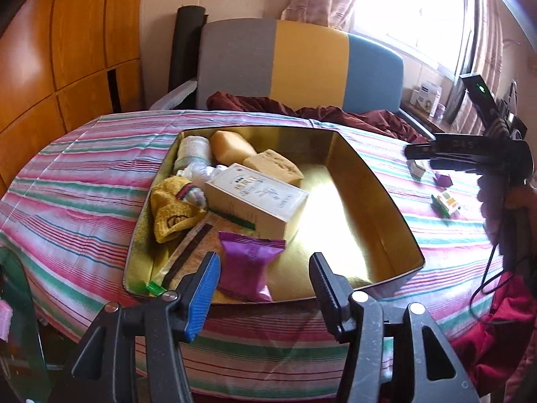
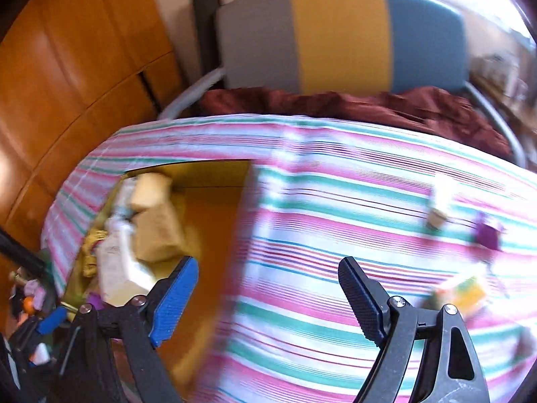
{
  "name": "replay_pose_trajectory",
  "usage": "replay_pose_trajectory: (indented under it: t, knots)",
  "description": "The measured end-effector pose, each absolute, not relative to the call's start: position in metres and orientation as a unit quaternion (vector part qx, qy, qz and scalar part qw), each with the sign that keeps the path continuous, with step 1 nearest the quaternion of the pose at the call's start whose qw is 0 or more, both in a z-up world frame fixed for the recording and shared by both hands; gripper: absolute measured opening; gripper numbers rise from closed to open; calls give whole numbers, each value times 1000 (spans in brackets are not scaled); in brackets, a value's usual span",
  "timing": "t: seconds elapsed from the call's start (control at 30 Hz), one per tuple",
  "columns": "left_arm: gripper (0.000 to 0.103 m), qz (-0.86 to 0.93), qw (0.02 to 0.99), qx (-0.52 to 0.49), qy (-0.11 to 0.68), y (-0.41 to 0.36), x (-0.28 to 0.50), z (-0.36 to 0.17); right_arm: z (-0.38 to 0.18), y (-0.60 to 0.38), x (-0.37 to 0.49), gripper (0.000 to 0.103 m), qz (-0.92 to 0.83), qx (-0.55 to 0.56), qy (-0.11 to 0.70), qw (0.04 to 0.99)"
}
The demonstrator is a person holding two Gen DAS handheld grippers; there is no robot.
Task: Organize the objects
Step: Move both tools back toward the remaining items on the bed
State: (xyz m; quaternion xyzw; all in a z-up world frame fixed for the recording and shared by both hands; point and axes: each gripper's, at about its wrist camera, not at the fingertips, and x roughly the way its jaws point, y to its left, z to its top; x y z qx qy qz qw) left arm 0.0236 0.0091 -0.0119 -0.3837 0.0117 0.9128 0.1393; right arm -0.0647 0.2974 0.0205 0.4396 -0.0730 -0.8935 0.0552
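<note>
While both hand-held grippers, left [image 1: 265, 297] and right [image 2: 268, 297], gape empty, the crinkly purple foil snack packet [image 1: 248, 263] in the gold metal tray [image 1: 379, 198] looks light and slippery; best pinched at its sealed edge.

The whole right wrist view is smeared by motion blur: the small purple item [image 2: 488, 233], the pale little box [image 2: 438, 216] and the green-and-yellow carton [image 2: 465, 294] on the striped bedspread [image 2: 335, 235] cannot be identified there. In the left wrist view, the purple foil snack packet [image 1: 248, 265] has its near end hidden behind the rim of the gold metal tin [image 1: 386, 231], and print on the cream cardboard box [image 1: 258, 198] is too small to read.
</note>
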Motion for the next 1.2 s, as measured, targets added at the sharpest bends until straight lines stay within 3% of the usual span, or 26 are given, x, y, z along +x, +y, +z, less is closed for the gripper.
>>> replay_pose_trajectory:
  t: [0.33, 0.53, 0.77, 1.2]
  knots:
    - [56, 909, 173, -376, 43, 41, 27, 0, 22, 478, -26, 88, -887, 407, -166, -142]
    - [56, 901, 211, -372, 69, 85, 23, 10, -1, 572, 13, 88, -831, 369, -321, -265]
    - [56, 879, 269, -377, 114, 151, 16, 12, -1, 598, 39, 90, -806, 322, -417, -271]
    - [69, 821, 350, -398, 211, 272, -1, -8, -7, 590, 31, 93, -806, 339, -424, -234]
